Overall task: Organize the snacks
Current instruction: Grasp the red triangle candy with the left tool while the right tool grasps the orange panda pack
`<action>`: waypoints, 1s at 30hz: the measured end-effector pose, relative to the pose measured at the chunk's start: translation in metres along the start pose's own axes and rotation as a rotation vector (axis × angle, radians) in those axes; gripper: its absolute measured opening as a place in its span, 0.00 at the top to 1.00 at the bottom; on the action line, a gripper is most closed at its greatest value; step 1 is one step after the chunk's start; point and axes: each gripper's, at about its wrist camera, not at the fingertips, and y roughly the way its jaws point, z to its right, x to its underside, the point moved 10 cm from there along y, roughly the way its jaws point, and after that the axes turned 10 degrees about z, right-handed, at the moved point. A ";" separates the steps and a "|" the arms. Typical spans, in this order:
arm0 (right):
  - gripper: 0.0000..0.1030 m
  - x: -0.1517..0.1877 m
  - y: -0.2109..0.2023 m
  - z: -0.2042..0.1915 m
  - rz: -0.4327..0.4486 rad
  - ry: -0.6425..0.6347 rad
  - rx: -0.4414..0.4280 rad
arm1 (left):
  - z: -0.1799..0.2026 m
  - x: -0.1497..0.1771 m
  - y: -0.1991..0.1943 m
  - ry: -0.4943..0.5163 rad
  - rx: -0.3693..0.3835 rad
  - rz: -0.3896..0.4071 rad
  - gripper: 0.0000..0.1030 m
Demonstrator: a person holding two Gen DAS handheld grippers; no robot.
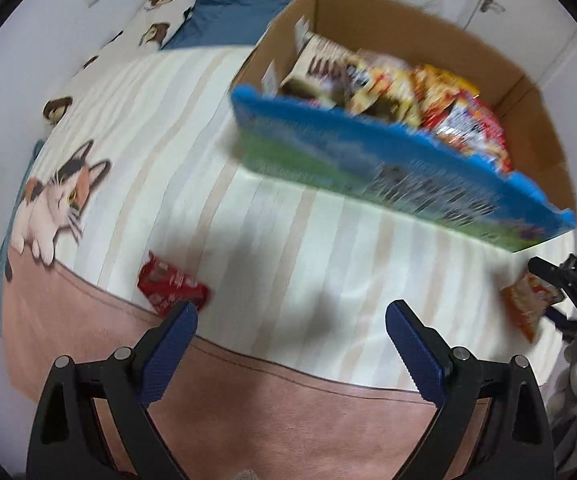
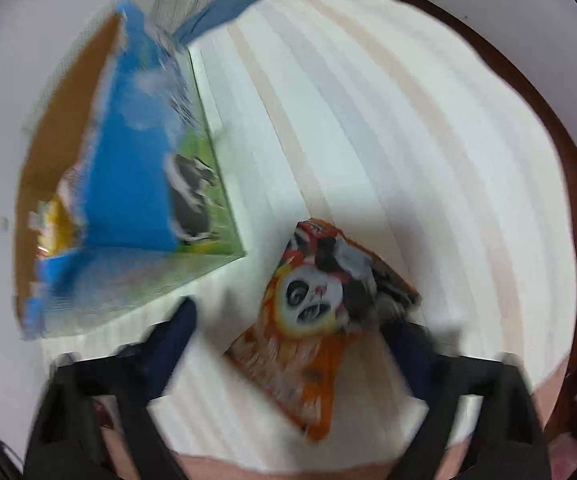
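Both grippers point steeply down, jaws open: right point(image 2: 288, 324) straddles orange packet point(image 2: 308, 320).

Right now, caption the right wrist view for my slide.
Right gripper open over orange panda snack bag beside blue box.

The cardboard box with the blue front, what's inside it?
The cardboard box holds a pile of snack packets: brown-and-white, yellow and red ones. Its blue front wall hides whatever lies beneath them, and motion blur makes the labels unreadable.
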 end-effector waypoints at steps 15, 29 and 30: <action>0.48 0.160 0.001 -0.082 -0.108 -0.428 -0.035 | -0.120 0.022 0.014 -0.171 0.025 -0.116 0.06; 0.18 0.216 0.021 -0.112 -0.167 -0.285 0.006 | -0.104 0.009 0.082 0.003 0.190 -0.237 0.12; 0.16 0.217 0.026 -0.119 -0.170 -0.291 0.014 | -0.104 0.008 0.085 0.010 0.177 -0.228 0.18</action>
